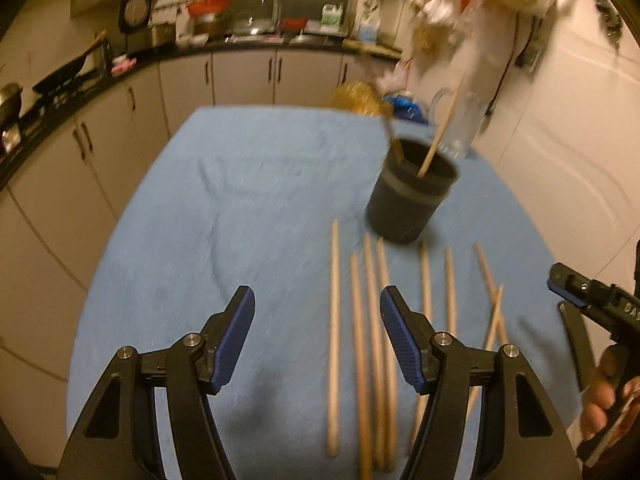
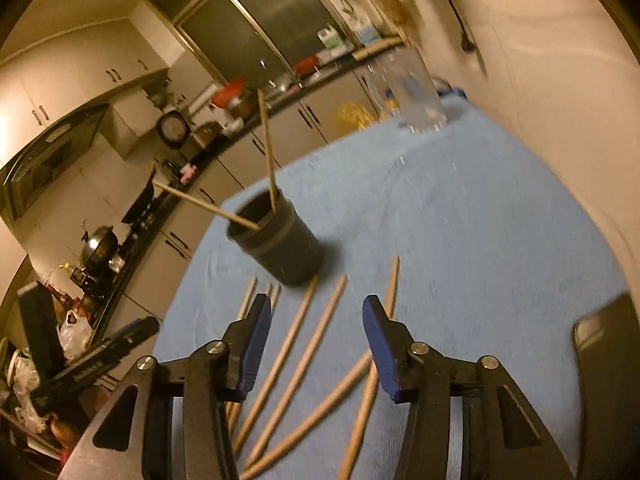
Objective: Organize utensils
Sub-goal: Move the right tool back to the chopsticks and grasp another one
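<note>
A dark grey cup [image 1: 412,196] stands on the blue tablecloth [image 1: 240,208] with two wooden chopsticks [image 1: 442,132] leaning in it. It also shows in the right wrist view [image 2: 280,240]. Several loose chopsticks [image 1: 360,340] lie side by side on the cloth in front of the cup; in the right wrist view they [image 2: 296,360] fan out below the fingers. My left gripper [image 1: 318,312] is open and empty, above the cloth left of the chopsticks. My right gripper [image 2: 316,324] is open and empty, above the loose chopsticks; it also shows at the right edge of the left wrist view [image 1: 588,300].
A clear glass pitcher [image 1: 460,120] stands behind the cup near the table's far right edge. A yellow bag [image 1: 356,100] sits beyond the far edge. Kitchen counters [image 1: 80,80] with pots run along the left and back. A white wall [image 2: 560,80] is to the right.
</note>
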Available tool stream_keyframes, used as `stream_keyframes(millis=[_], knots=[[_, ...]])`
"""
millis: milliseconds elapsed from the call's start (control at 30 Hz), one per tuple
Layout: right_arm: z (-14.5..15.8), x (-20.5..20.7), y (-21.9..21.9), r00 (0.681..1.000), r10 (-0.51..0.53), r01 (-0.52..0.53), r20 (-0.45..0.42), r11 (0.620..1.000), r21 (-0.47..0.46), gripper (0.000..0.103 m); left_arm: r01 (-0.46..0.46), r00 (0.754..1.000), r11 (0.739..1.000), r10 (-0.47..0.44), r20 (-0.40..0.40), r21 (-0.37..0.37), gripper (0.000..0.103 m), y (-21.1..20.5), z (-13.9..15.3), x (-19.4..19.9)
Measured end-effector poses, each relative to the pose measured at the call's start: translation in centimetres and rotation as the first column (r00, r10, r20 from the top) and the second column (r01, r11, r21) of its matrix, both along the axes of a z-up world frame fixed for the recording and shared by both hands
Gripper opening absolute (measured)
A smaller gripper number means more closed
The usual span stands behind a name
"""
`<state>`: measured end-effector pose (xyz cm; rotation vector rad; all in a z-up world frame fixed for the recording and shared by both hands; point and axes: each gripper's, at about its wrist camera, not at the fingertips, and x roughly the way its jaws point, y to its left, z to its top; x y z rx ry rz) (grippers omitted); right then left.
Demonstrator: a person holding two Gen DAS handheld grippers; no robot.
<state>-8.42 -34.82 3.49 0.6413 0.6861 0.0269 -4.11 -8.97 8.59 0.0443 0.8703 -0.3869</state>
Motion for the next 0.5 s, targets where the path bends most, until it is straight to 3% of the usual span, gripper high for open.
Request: stream_keyframes(millis=[167, 300, 367, 500], knots=[[-2.7, 0.3, 0.7, 0.989, 0.052, -0.035, -0.139, 0.992, 0.122, 0.042, -0.021, 1.000, 0.999, 0.021, -0.021, 0.027, 0.064, 1.0, -1.7, 0.0], [-4.1, 1.1, 1.6, 0.971, 0.062, -0.024, -0.230, 0.986, 0.164, 0.033, -0.023, 0.999, 0.999, 0.024, -0.033, 0.032, 0.064, 1.2, -2.1, 0.2], [-4.7, 1.6, 2.1, 0.957, 0.062, -0.020, -0.283, 0.988, 0.150, 0.028, -0.025, 0.999, 0.999, 0.026, -0.043, 0.030, 0.064, 1.5, -2.3, 0.4], [-5.9, 2.4, 2.1, 0.935, 0.018, 0.029, -0.354, 0.992, 0.126, 0.028, -0.027, 0.998, 0.999, 0.029, -0.059, 0.029, 0.064, 2.0, -2.8, 0.6]])
